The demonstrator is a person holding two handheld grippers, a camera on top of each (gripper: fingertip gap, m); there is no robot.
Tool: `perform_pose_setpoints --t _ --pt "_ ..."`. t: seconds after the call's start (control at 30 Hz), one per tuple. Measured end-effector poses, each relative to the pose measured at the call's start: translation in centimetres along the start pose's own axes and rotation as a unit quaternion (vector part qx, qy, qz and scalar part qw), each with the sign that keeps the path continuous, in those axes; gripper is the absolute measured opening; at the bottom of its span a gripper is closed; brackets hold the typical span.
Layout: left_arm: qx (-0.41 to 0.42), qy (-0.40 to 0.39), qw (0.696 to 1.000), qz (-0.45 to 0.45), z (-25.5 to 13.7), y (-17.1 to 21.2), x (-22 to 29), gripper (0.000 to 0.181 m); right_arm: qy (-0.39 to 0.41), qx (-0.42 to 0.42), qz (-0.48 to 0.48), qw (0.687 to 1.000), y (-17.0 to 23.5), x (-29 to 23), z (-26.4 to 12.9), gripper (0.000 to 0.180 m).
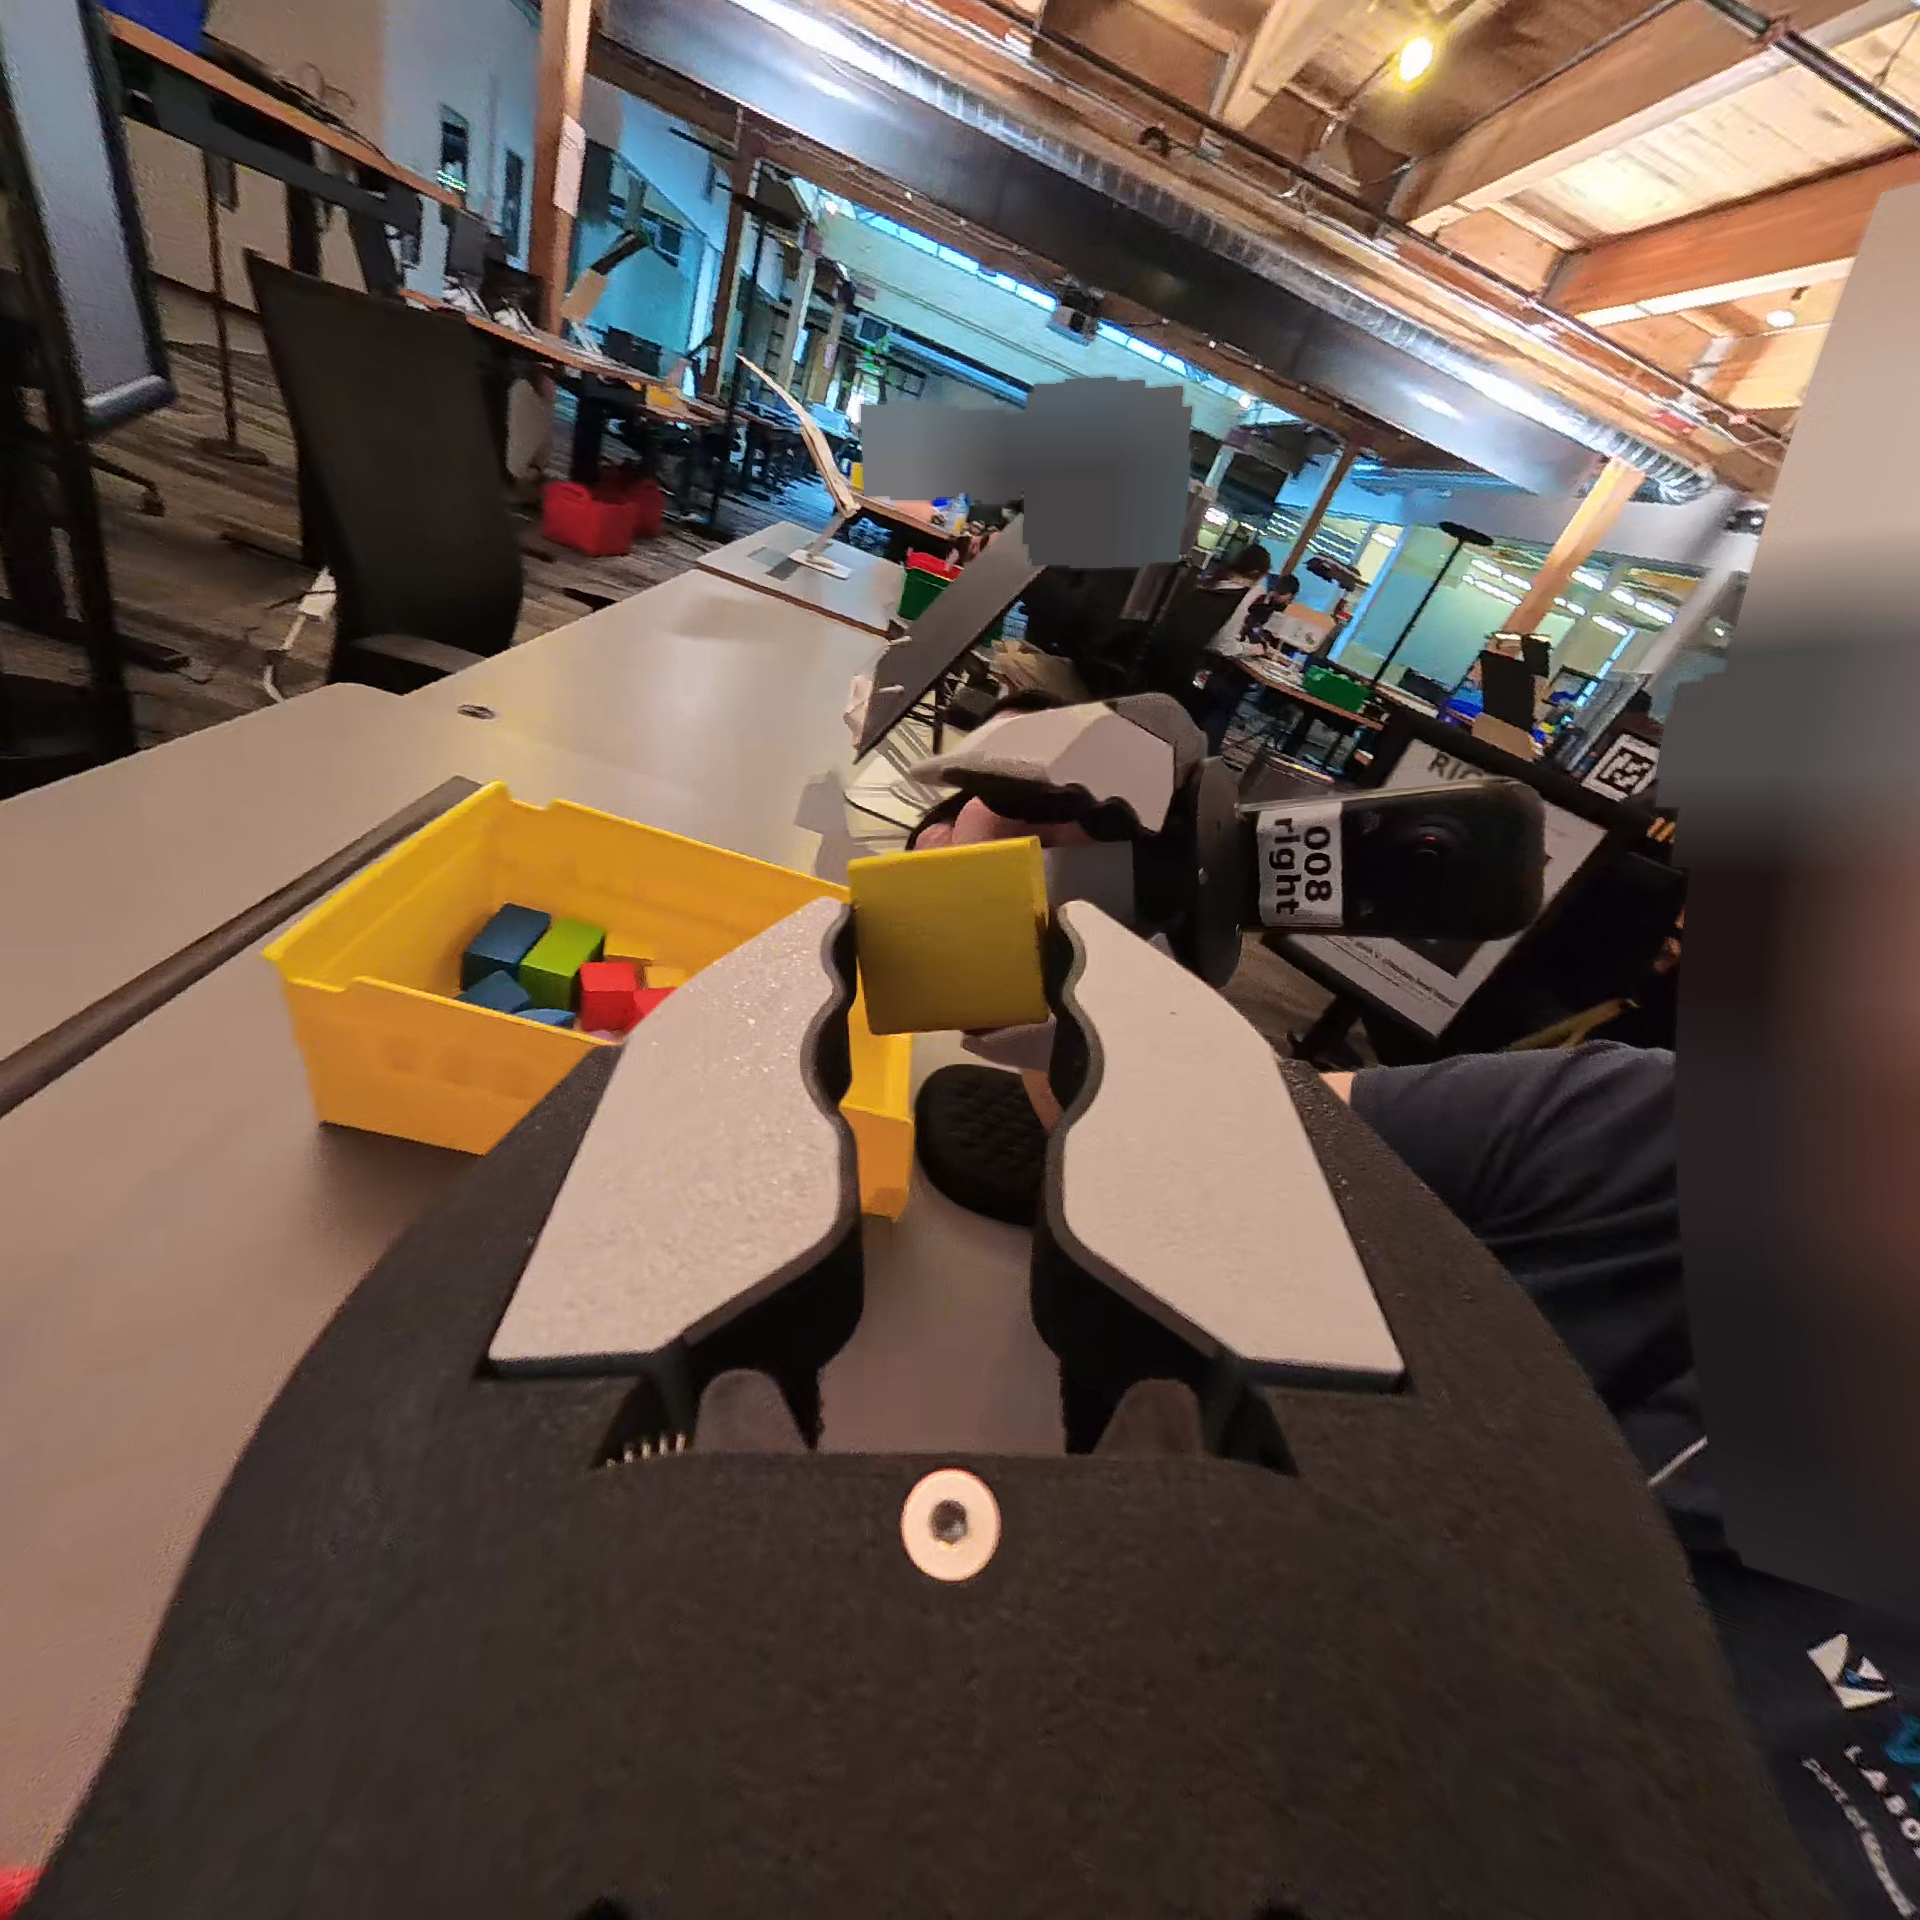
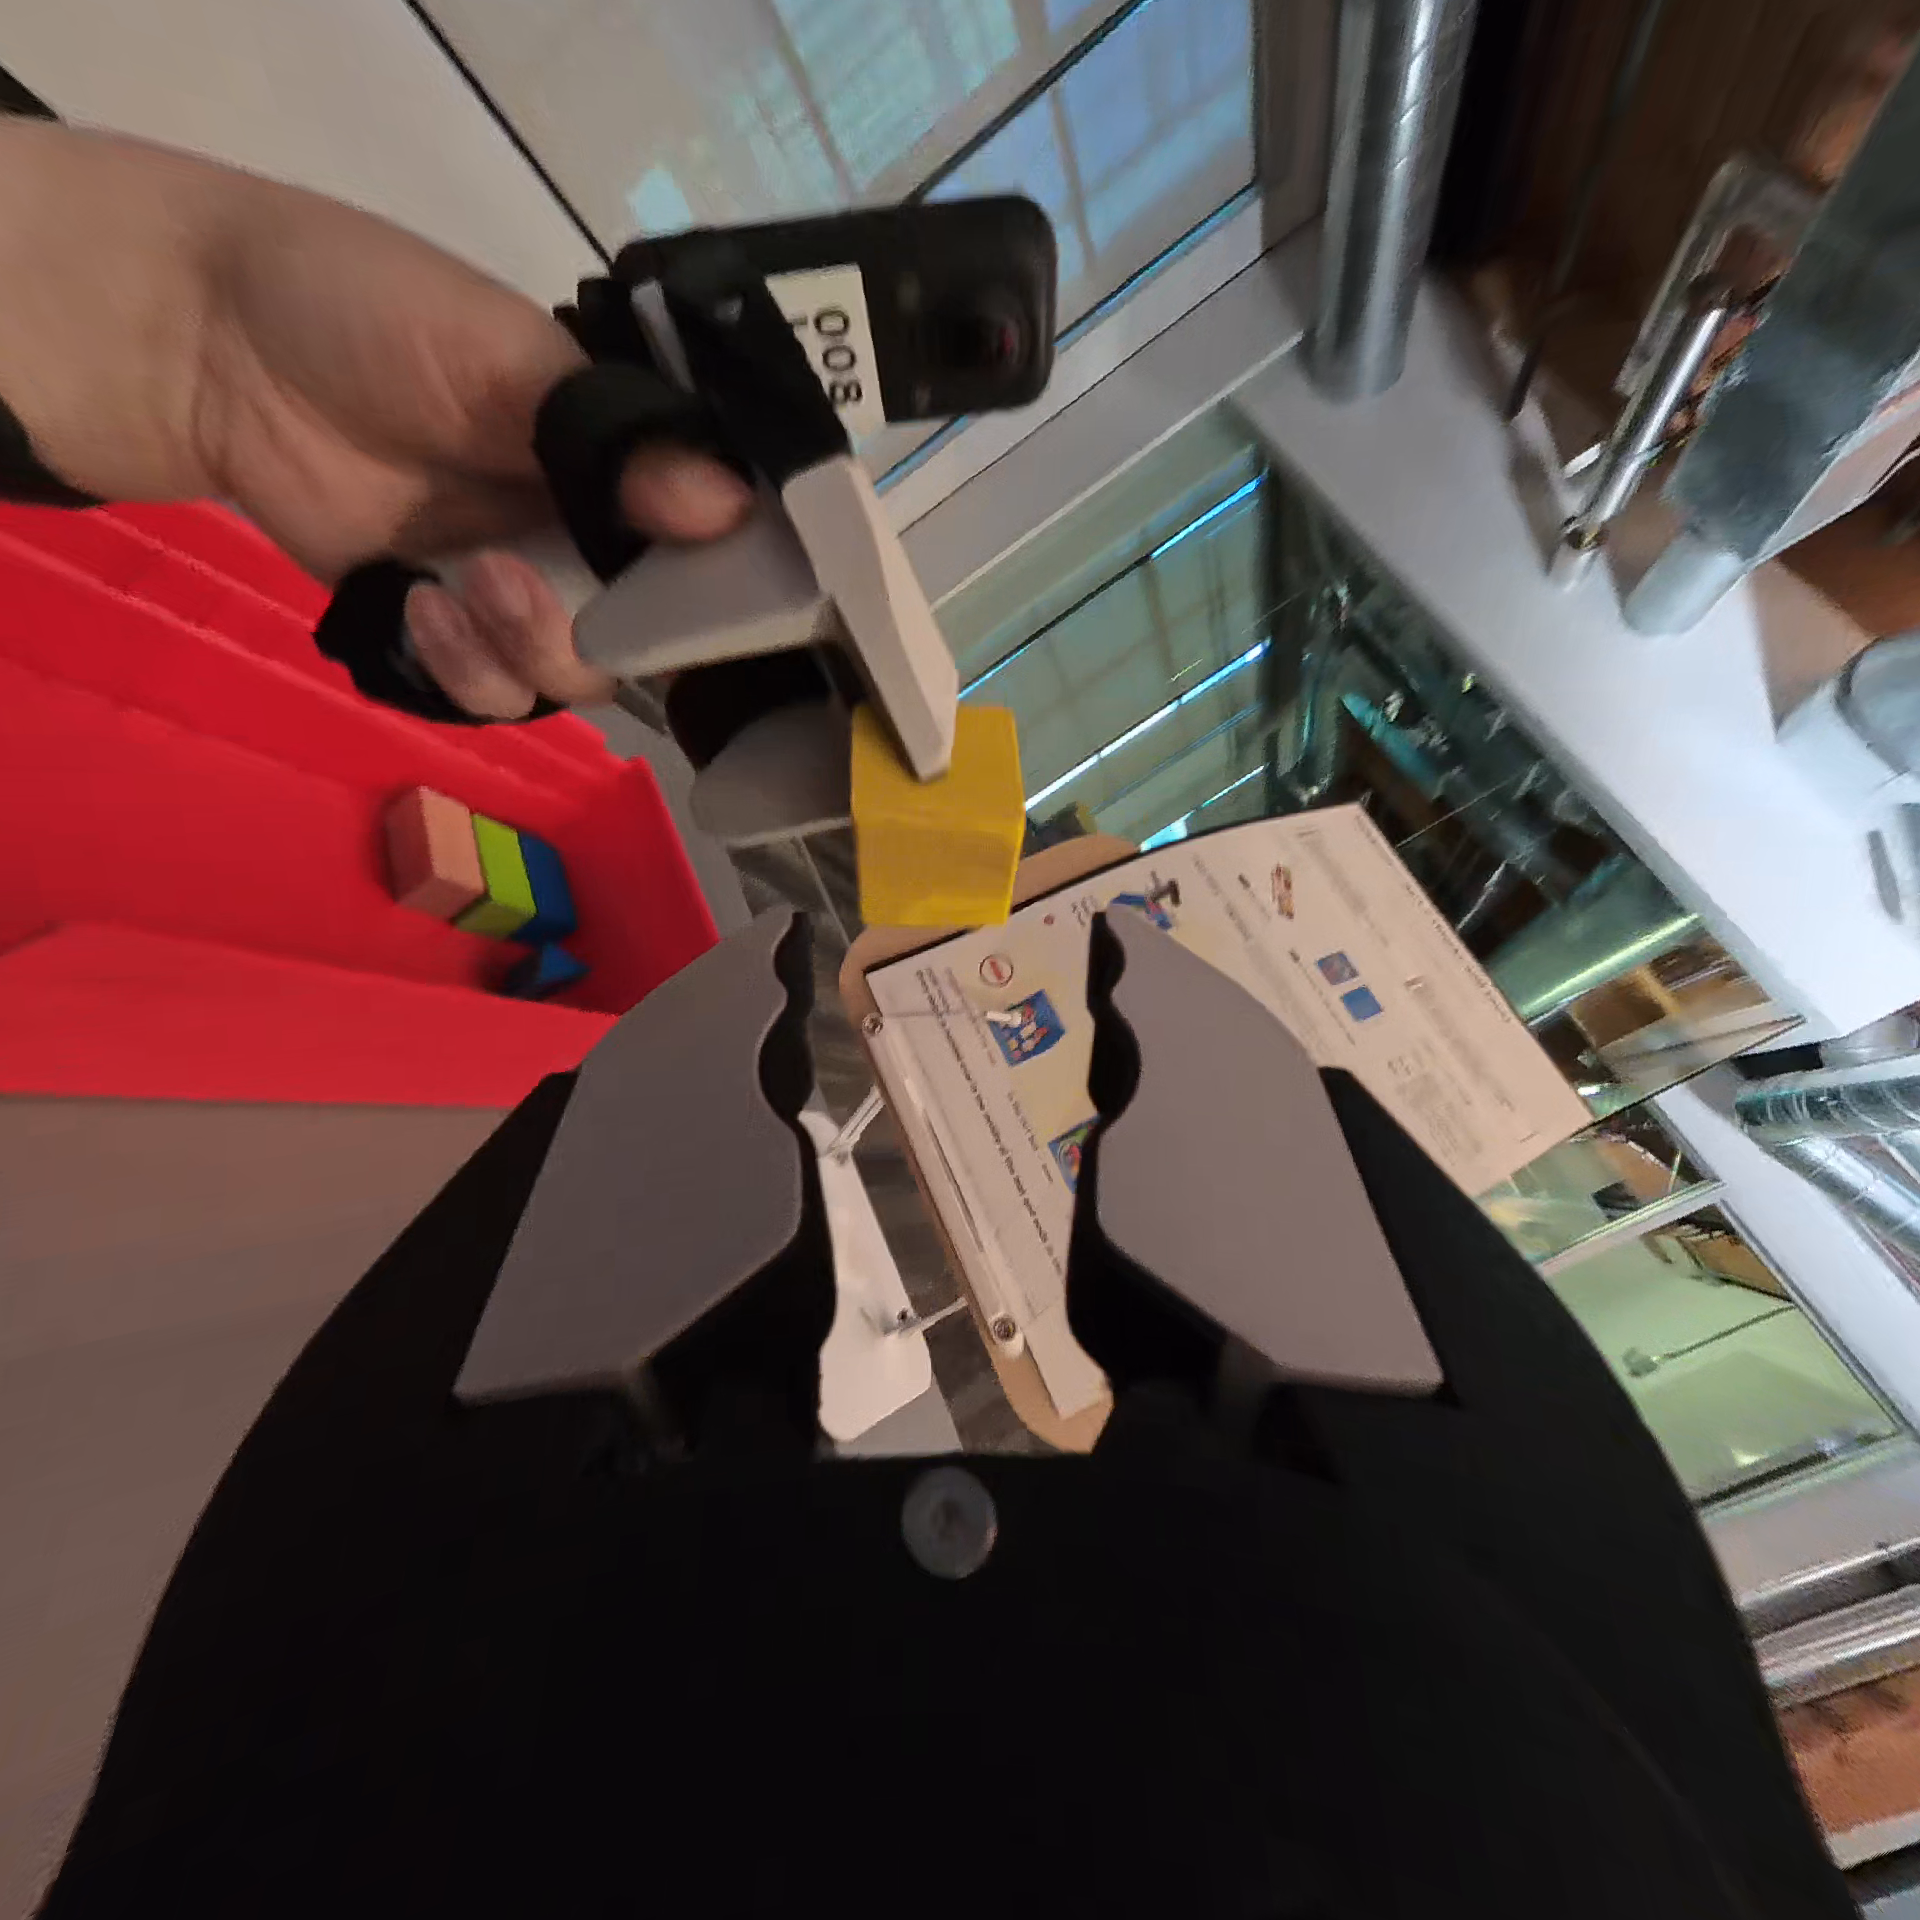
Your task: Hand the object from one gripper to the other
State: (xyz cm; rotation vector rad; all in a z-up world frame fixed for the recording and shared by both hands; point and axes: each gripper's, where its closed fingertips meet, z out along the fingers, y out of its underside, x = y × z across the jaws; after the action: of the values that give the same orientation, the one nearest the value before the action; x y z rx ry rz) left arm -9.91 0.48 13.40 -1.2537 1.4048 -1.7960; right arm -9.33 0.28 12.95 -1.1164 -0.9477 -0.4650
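A yellow wooden block [image 1: 951, 935] is in the air, clamped between the fingertips of my left gripper [image 1: 953, 920]. In the right wrist view the same block [image 2: 935, 831] sits in the left gripper's grey fingers [image 2: 878, 623], which a hand holds. My right gripper [image 2: 951, 935] is open, and its tips are just short of the block's near face. In the left wrist view the right gripper [image 1: 1029, 894] comes in from the far right, with one grey finger above the block and one below it.
A yellow bin [image 1: 416, 1060] with several coloured blocks [image 1: 561, 961] stands on the grey table [image 1: 208, 852] to the left. A red bin [image 2: 260, 987] holds a few blocks [image 2: 488, 878]. A printed sheet on a stand [image 2: 1299, 1039] lies beyond the grippers. A sleeve [image 1: 1507, 1143] is at the right.
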Motion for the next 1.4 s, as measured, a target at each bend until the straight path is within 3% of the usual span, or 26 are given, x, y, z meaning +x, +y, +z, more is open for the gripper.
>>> perform_pose_setpoints --t 0.2,0.33,0.5,0.63,0.73,0.83,0.93,1.13,1.4 --pt "-0.019 0.031 0.999 0.001 1.5 0.8 1.5 0.034 -0.001 0.004 -0.005 1.000 -0.8 -0.4 -0.1 0.034" --pt "-0.023 0.027 0.999 0.007 1.5 1.0 1.4 0.035 -0.020 0.003 0.027 0.999 -0.9 -0.5 -0.1 0.034" --pt "-0.004 -0.030 0.999 0.020 0.6 0.1 -0.3 0.043 -0.075 -0.096 0.080 0.989 3.4 1.0 -1.3 0.034" --pt "-0.003 -0.077 0.996 0.038 -1.3 -0.6 -1.3 0.040 -0.141 -0.307 0.180 0.924 13.6 2.2 -6.7 0.034" --pt "-0.007 -0.095 0.995 0.040 -2.1 -0.7 -1.7 0.039 -0.208 -0.429 0.247 0.843 20.3 -0.1 -11.5 0.034" --pt "-0.009 -0.103 0.994 0.040 -2.6 -0.8 -2.0 0.037 -0.309 -0.506 0.299 0.747 23.7 -4.7 -15.0 0.034" --pt "-0.013 -0.103 0.994 0.035 -2.7 -0.6 -2.1 0.036 -0.361 -0.553 0.294 0.691 25.9 -7.7 -15.9 0.034" --pt "-0.031 -0.115 0.992 0.039 -2.7 -0.1 -2.5 0.034 -0.358 -0.628 0.282 0.631 29.6 -9.8 -16.3 0.034" --pt "-0.049 -0.115 0.991 0.046 -2.8 0.2 -2.3 0.033 -0.341 -0.651 0.285 0.615 31.2 -10.3 -16.1 0.034"
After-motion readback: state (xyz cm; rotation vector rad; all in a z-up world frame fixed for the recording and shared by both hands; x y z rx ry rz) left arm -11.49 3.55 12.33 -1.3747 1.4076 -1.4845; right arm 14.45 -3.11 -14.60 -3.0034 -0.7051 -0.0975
